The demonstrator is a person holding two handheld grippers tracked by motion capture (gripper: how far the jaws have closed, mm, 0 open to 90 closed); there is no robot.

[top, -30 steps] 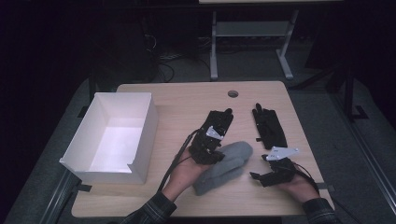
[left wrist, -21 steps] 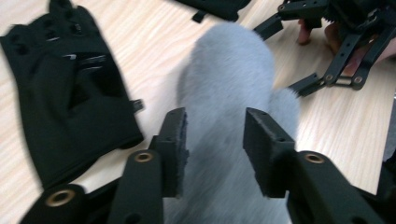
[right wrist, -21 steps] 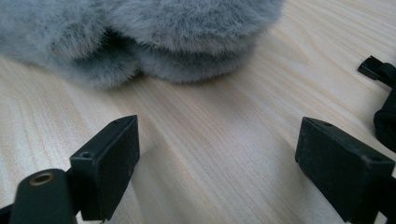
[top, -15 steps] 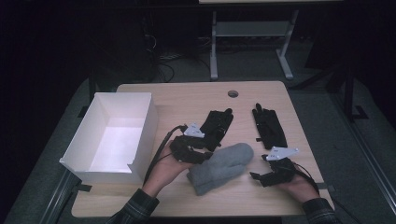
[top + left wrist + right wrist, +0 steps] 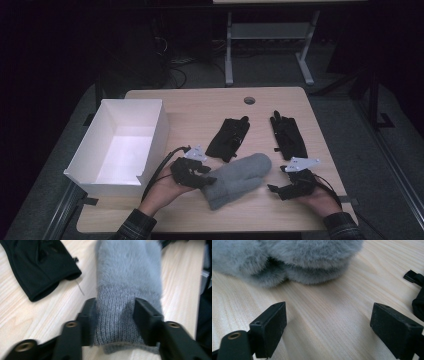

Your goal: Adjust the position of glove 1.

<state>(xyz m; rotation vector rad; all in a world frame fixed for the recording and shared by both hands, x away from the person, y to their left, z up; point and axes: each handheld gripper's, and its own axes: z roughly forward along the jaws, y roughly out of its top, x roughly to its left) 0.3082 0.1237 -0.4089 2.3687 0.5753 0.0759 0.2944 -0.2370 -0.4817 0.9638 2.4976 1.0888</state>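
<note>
A grey mitten [image 5: 237,179] is seen lying on the table [image 5: 200,105], close to the near edge and about halfway between the left and right edges. Its knitted cuff is pointed at the near edge, and its fluffy end is pointed toward the far right corner.

The cuff is gripped by the left gripper [image 5: 115,320]. In the left gripper view, the two black jaws are pressed on the ribbed cuff from both sides, so the mitten is held. The mitten is not lifted yet; it is seen flat on the wood.

The right gripper [image 5: 280,187] is rested near the right part of the near edge, just beside the fluffy end. Its jaws are spread wide and nothing is held between them. Bare wood is seen between them in the right gripper view [image 5: 327,325].

Two black gloves [image 5: 229,138] [image 5: 288,136] are laid farther back, toward the middle of the table. A white box [image 5: 150,137] is stood along the left edge, open at the top.

The step in hand is judged to be the grabbing of the mitten. Next, it is probably to be lifted by the cuff and carried left to the box. A firm grip is needed, because the soft mitten may sag and drag on the table.
</note>
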